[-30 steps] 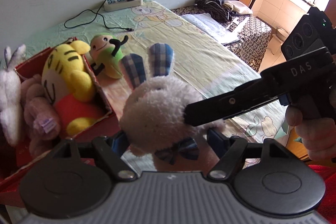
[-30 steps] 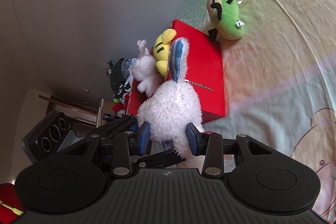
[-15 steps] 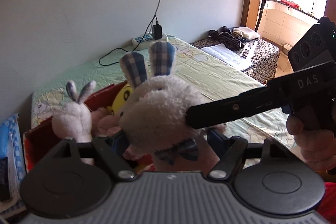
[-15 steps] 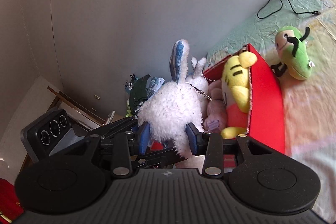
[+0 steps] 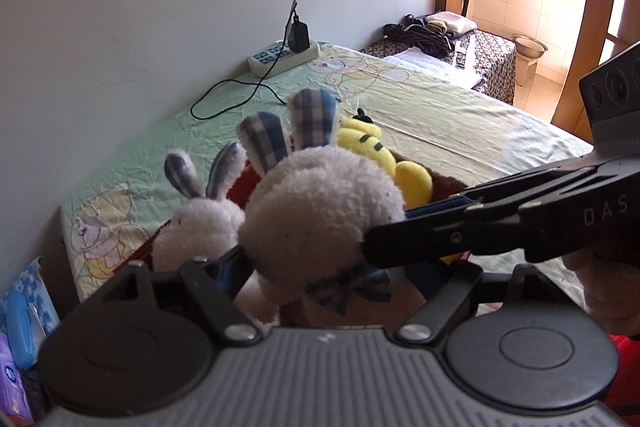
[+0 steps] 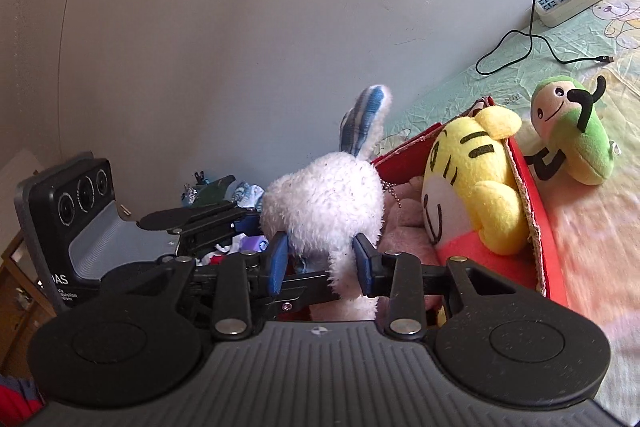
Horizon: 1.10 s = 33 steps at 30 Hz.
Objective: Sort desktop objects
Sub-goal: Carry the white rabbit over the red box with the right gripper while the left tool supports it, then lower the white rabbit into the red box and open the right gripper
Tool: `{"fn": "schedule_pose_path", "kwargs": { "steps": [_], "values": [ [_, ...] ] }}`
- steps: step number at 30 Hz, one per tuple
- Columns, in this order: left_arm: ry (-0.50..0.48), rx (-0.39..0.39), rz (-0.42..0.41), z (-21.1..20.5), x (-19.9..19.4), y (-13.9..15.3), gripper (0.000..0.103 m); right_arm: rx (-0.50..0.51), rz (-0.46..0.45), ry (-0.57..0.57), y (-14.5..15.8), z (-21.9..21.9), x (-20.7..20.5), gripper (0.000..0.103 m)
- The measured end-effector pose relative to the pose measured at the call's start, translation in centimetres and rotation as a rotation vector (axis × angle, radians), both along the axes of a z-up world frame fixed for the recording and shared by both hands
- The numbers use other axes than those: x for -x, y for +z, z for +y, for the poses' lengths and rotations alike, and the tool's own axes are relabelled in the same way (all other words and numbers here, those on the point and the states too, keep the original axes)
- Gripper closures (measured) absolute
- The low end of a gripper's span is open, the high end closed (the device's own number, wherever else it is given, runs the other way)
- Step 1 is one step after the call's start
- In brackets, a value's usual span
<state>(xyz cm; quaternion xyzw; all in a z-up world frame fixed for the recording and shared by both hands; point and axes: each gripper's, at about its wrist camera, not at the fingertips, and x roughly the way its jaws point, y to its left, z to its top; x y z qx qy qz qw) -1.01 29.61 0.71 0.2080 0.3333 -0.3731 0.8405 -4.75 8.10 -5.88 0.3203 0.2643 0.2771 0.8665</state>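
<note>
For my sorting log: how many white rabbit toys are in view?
2. One white rabbit is gripped by the right claw; the other rabbit sits in the red box. Others may be hidden deeper.

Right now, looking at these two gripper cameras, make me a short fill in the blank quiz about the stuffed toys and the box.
1. Both grippers clamp the white plush rabbit, whose ears are lined with blue ____ fabric.
2. The yellow plush tiger sits inside the ____ cardboard box.
3. The plush toy lying on the bed outside the box is mostly ____.
4. A black charger is plugged into the white ____ by the wall.

Missing words: plaid; red; green; power strip
</note>
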Motion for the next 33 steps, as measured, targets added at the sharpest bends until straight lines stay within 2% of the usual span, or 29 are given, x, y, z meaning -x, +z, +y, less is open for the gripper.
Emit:
{"fn": "schedule_pose_path", "kwargs": {
  "steps": [4,9,17,21,23,26,33],
  "values": [
    [-0.036,-0.069,-0.021,-0.1,-0.1,-1.4,0.018,0.024,0.037,-0.002,-1.2,0.7,-0.3,0.067],
    [-0.046,-0.11,-0.026,0.4,-0.6,-2.4,0.016,0.126,0.017,0.008,-1.0,2.2,-0.5,0.066],
    [-0.061,-0.131,-0.046,1.0,-0.1,-2.7,0.016,0.145,0.079,0.068,-0.4,2.2,-1.3,0.062],
    [-0.055,-0.122,-0.05,1.2,0.1,-2.5,0.016,0.183,0.067,0.076,0.4,2.1,-1.3,0.058],
    [-0.054,-0.116,-0.06,1.4,0.5,-2.3,0.016,0.172,0.056,0.048,1.0,1.5,-1.0,0.057],
    [-0.051,-0.101,-0.063,1.7,0.9,-1.9,0.016,0.102,0.074,-0.02,1.4,0.0,-1.5,0.057],
    [-0.064,-0.078,-0.069,1.5,2.2,-1.1,0.016,0.038,0.14,-0.043,0.5,-0.2,-4.5,0.067]
  ]
}}
